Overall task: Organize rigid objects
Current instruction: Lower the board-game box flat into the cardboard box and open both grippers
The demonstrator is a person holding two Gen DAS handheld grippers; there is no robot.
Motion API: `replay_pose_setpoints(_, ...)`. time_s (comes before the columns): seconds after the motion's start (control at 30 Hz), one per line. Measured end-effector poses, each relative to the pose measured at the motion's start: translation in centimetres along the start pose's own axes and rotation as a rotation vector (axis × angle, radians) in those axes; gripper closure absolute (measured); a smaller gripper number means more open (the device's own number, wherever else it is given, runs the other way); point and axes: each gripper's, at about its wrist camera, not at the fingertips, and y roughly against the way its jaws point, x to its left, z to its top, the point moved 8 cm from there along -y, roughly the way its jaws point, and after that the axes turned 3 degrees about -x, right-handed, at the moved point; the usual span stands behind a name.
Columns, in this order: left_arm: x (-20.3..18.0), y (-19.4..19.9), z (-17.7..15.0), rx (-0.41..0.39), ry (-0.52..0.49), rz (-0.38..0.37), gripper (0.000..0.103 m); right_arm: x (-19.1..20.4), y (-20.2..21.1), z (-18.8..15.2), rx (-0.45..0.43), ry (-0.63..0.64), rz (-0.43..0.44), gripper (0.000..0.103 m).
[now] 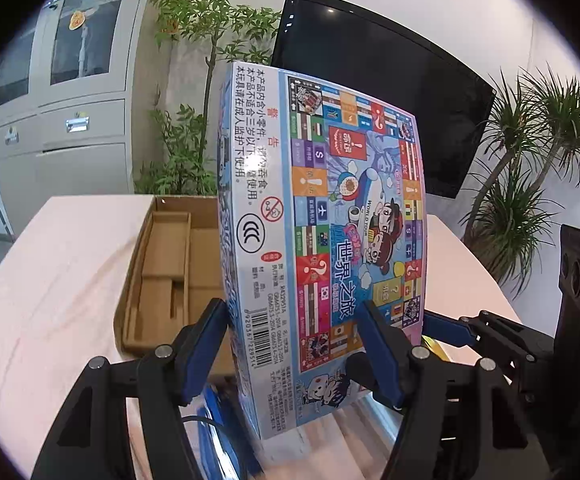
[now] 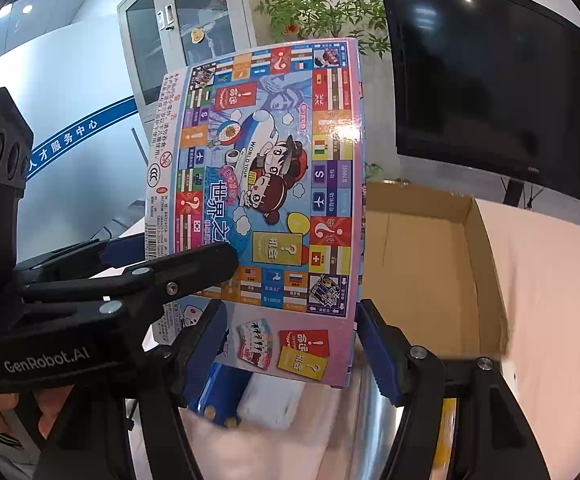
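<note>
The left hand-held gripper [image 1: 294, 344] is clamped on a flat board game box [image 1: 322, 232], one blue finger pad [image 1: 209, 344] on the box's narrow side w/ the barcode, the other pad [image 1: 382, 356] pressed on the printed face. The box is upright, slightly tilted, lifted off the pink bench [image 1: 49, 280]; its lower end hangs just above the bench near the camera. From the right wrist view the same box [image 2: 265, 184] shows its colourful face, w/ the left hand-held gripper [image 2: 193, 268] reaching in from the left edge and gripping it low on the left side. The right hand-held gripper [image 2: 290, 344] is spread wide, its blue fingers [image 2: 378, 352] either side of the box's bottom edge; can't tell if either pad touches the box, seems not gripping. Behind/beside the box sits an open cardboard box [image 1: 161, 272] on the bench, w/ cardboard dividers inside at its left part; in the right view its open interior [image 2: 430, 264] is just right of the game box. Under the game box, on the bench near the right hand-held gripper, lie a blue item [image 2: 217, 392] and a white item [image 2: 273, 404], both partly hidden. Background: black monitor [image 1: 382, 92], potted plants [image 1: 193, 80], grey cabinet [image 1: 73, 80].
</note>
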Motion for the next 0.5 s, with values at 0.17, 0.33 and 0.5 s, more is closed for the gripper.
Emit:
replay_pose_setpoints(0.17, 1.3, -2.8, 1.2, 0.018, -0.005, 0.014, 0.037, -1.0, -3.9, 2.1, 0.016, -0.011, 0.01, 0.039)
replay_pose_setpoints(0.33, 2.9, -7.0, 1.4, 0.069, 0.002, 0.026, 0.037, -2.4, -8.0, 3.0, 0.056, -0.035, 0.016, 0.039)
replay_pose_setpoints(0.5, 4.8, -12.1, -0.3, 0.188, 0.015, 0.056, 0.037, -4.4, -14.4, 2.5, 0.169, -0.087, 0.039, 0.039)
